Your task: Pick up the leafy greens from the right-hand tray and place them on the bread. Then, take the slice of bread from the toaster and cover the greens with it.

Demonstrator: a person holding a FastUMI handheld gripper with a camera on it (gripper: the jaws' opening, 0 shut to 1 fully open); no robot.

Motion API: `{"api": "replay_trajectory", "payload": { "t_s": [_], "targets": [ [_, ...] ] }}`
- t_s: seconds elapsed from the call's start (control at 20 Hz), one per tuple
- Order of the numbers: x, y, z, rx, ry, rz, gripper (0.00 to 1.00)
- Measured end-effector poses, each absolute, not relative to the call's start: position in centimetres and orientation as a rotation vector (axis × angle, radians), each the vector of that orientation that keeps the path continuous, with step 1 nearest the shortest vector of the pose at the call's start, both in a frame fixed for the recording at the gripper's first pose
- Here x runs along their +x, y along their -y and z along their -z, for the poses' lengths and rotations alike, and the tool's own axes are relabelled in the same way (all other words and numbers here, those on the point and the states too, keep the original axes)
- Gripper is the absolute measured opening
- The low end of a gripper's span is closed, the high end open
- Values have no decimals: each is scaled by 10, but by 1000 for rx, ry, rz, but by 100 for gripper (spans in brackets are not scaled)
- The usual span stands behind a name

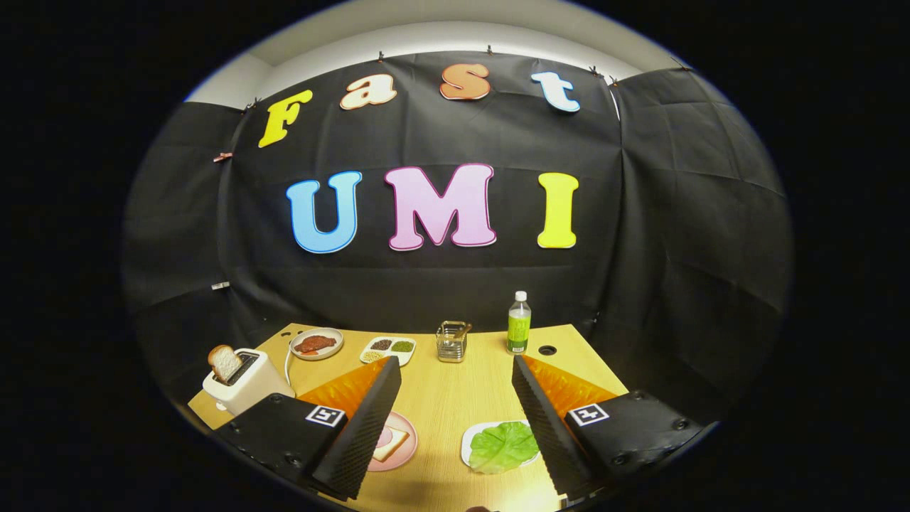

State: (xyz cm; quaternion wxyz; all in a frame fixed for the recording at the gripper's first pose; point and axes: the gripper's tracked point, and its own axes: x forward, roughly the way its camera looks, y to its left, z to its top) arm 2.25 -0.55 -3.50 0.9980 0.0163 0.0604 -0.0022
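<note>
The jaws point(455, 427) gape wide above the worktop point(448, 405). The greens point(502, 448) lie low between them, touching the right finger; the toaster point(245, 380) holds bread point(225, 363) at lower left.

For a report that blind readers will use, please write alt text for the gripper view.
The gripper hangs open above a wooden table, holding nothing. Below, between the fingers, lie leafy greens on a white tray and bread on a pink plate. Beyond the left finger, a toaster holds a bread slice.
</note>
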Motion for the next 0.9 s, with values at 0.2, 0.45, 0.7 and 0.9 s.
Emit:
{"api": "replay_trajectory", "payload": {
  "t_s": [0.2,0.45,0.7,0.9],
  "targets": [
    [28,18,55,59,-182,27,98],
    [36,31,94,76,-276,52,99],
    [46,38,144,85,-405,63,99],
    [56,43,182,65,-498,54,99]
  ]
}}
